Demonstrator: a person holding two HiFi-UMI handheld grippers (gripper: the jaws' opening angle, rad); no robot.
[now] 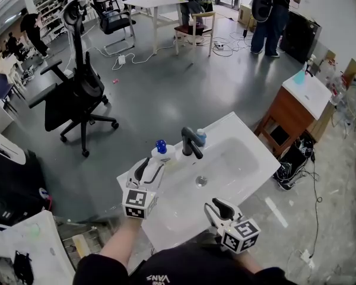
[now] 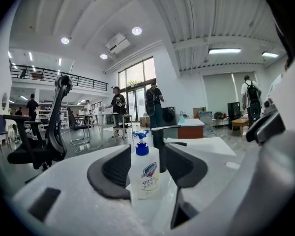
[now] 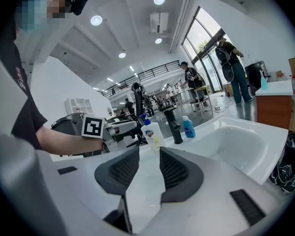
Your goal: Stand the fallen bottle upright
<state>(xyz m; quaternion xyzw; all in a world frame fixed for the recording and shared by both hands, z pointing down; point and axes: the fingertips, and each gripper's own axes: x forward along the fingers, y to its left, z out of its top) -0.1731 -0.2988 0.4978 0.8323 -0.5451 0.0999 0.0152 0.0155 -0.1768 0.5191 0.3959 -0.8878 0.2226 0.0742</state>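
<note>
A grey workshop floor spreads behind the white sink (image 1: 258, 150), with an office chair (image 1: 77, 100) off to the left. The bottle (image 1: 162, 152) stands upright on the sink's far-left rim, just left of the black tap (image 1: 191, 142), so the job looks done to me. The left gripper (image 1: 151, 170) sits on its near side, jaws spread wide. The bottle is between their tips with no pad pressing, a stance that suits letting go. The right gripper (image 1: 216, 209) hangs open and empty over the near rim, well apart.
</note>
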